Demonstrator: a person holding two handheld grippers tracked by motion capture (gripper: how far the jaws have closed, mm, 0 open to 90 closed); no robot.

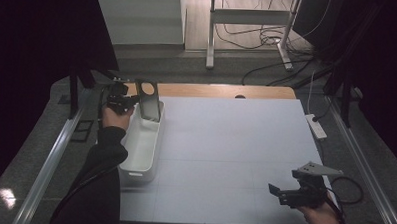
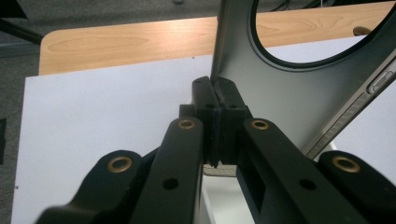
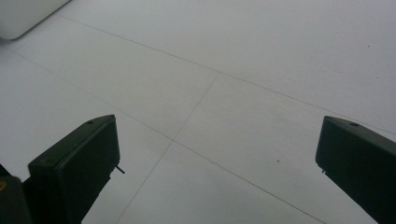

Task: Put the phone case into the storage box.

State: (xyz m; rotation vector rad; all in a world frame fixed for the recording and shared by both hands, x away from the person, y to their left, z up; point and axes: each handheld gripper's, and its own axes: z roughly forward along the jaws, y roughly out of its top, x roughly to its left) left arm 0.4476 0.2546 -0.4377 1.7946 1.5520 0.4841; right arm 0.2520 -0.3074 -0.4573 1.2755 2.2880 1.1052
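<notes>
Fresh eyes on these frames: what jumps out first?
The dark phone case with a round cutout, held upright over the far end of the white bin at the table's left, pinched at its edge by the left claw. Then the right claw, jaws wide apart and empty, low over the white tabletop near its front right corner.

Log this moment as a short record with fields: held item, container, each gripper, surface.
held item: thin dark grey phone case with a round cutout, upright, over the far end of the bin
container: white rectangular plastic bin, at the table's left edge
left gripper: jaws shut on the case's edge
right gripper: jaws open, nothing between them, near right corner
surface: white table sheet on a wooden top
</notes>
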